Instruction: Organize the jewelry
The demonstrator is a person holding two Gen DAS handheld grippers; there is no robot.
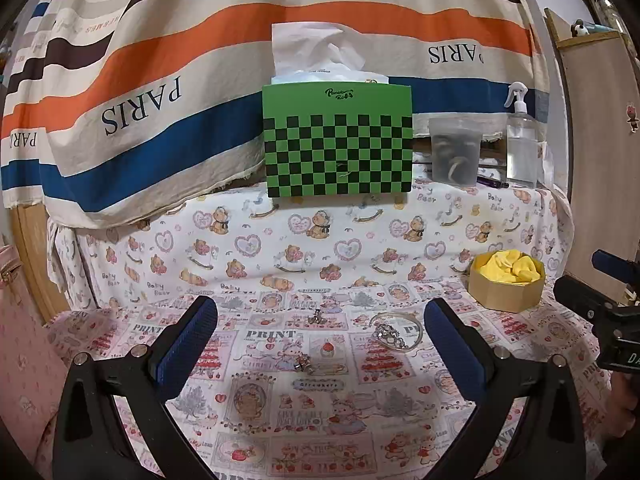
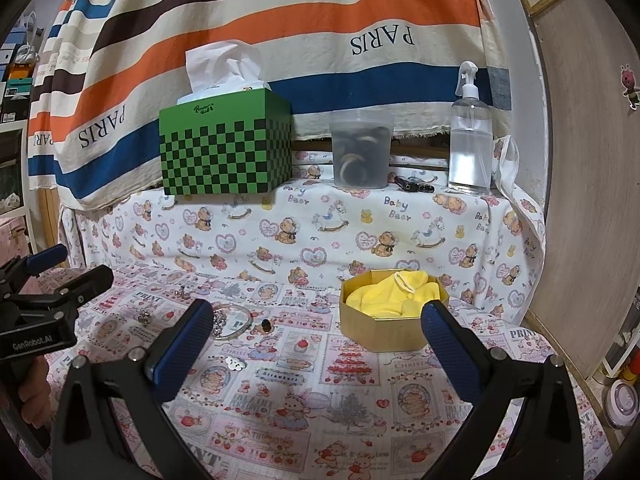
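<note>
Left hand-held gripper (image 1: 320, 328) released, level above cloth; right hand-held gripper (image 2: 318, 326) likewise.

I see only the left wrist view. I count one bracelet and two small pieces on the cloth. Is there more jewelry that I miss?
Observer: Yes. The right wrist view shows a small white charm on the cloth, nearer the camera than the bracelet.
Operator: Is anything else near the bracelet?
Observer: A small dark piece lies just right of it, toward the box.
Operator: Does the right claw hold something?
Observer: No. The right claw is open and holds nothing.
</note>
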